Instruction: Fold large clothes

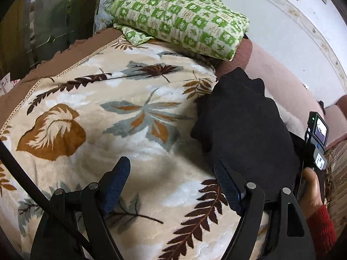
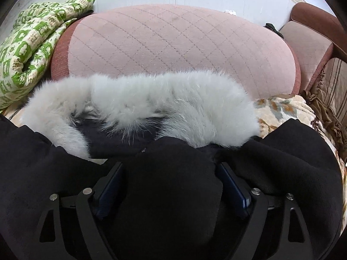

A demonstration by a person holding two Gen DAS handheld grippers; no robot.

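Observation:
A black coat [image 1: 243, 125] lies bunched on a leaf-patterned blanket [image 1: 91, 117] at the right in the left wrist view. It has a white fur collar [image 2: 164, 106]. My left gripper [image 1: 173, 173] is open and empty above the blanket, just left of the coat. My right gripper [image 2: 171, 173] has its fingers spread wide, with a thick fold of the black coat [image 2: 169, 186] bulging between them; the fabric hides the fingertips. The right gripper also shows at the right edge of the left wrist view [image 1: 316, 143], held by a hand in a red sleeve.
A folded green-and-cream checked quilt [image 1: 180, 15] lies at the back of the blanket. A pink quilted cushion [image 2: 173, 45] stands behind the collar, with a second pink cushion [image 2: 308, 43] at the right. A dark glass cabinet [image 1: 43, 21] stands at the left.

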